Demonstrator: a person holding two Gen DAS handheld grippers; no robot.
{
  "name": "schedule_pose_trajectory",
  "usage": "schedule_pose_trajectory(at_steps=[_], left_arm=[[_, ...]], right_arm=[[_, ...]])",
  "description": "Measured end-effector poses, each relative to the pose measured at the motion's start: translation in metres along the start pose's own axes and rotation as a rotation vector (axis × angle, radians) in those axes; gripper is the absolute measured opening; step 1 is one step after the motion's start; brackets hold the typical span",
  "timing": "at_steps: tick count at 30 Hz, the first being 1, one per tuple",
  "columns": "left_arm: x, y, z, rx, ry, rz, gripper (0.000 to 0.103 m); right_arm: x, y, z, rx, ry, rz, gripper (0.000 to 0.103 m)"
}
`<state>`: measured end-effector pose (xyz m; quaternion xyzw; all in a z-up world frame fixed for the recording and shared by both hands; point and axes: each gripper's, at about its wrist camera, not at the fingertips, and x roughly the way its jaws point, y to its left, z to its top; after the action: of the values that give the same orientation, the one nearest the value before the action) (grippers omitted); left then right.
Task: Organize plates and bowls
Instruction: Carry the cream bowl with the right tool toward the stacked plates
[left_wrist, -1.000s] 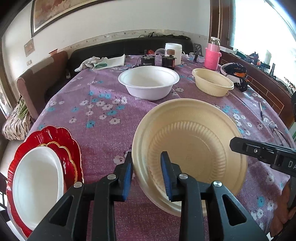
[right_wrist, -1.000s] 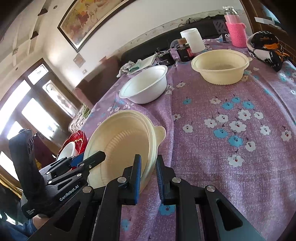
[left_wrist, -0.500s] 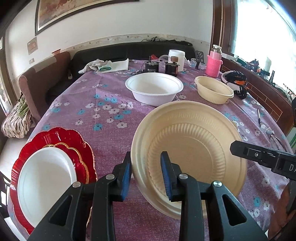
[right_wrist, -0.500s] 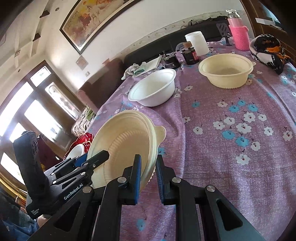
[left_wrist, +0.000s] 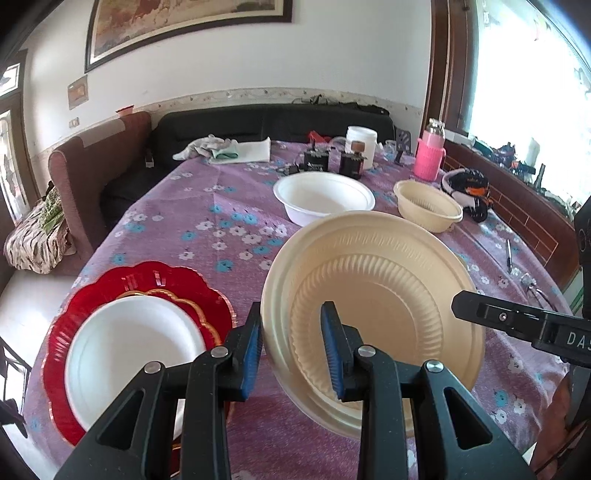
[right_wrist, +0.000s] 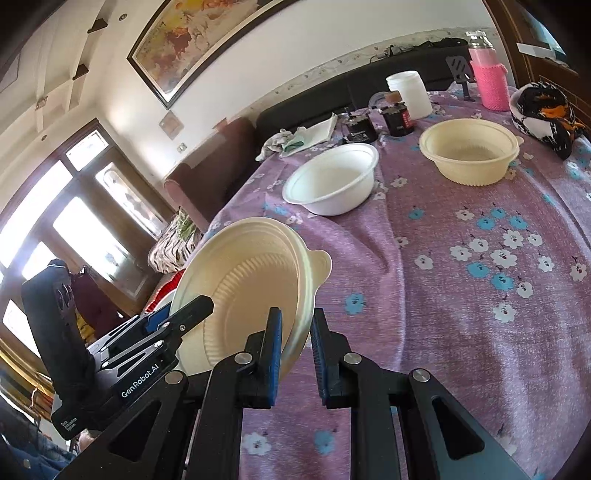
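Both grippers are on the cream plate (left_wrist: 384, 295) at once, and it hangs tilted above the purple flowered surface (left_wrist: 207, 229). In the left wrist view the left gripper (left_wrist: 291, 350) pinches the plate's near rim at 6 o'clock, one blue pad (left_wrist: 253, 350) behind the rim and the other against the ribbed inside. The right gripper's finger reaches in from 3 o'clock at the plate's far edge.

In the right wrist view the right gripper (right_wrist: 295, 354) straddles the plate (right_wrist: 251, 288) at its lower edge, around 6 o'clock in frame. The left pad presses the ribbed face; the right pad looks a touch clear of the rim, though the angle is poor, so I'd call it a grip but not a certain one. The left gripper (right_wrist: 184, 314) sits at 8 o'clock on the opposite rim.

At 8 o'clock of the left view lies the red scalloped plate (left_wrist: 147, 284), a gold-edged one on it, and a white plate (left_wrist: 129, 354) on top. Further back at 12 o'clock stands the white bowl (left_wrist: 323, 197), with the cream bowl (left_wrist: 428, 205) just to its right, apart from it. A pink bottle (left_wrist: 428, 158) stands at the far edge.
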<state>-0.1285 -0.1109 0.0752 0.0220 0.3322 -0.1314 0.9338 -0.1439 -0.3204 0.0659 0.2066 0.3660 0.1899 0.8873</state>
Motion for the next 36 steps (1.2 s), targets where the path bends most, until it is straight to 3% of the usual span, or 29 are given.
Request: schedule_pose_trajectory(at_steps=[17,25,36], left_arm=[[-0.069,0.093,-0.010,-0.145,-0.119,0.076,0.032],[-0.073,0.133,-0.019,-0.212,-0.114,0.116,0.035],[-0.058,0.158,-0.024,-0.266,-0.077,0.141,0.035]], right_arm=[[0.034,0.088,0.003,-0.050,0.083,0.100,0.019],[0.073,0.128,0.003,-0.099,0.142,0.102,0.019],[0.115,0.138,0.000,-0.081,0.219,0.103,0.019]])
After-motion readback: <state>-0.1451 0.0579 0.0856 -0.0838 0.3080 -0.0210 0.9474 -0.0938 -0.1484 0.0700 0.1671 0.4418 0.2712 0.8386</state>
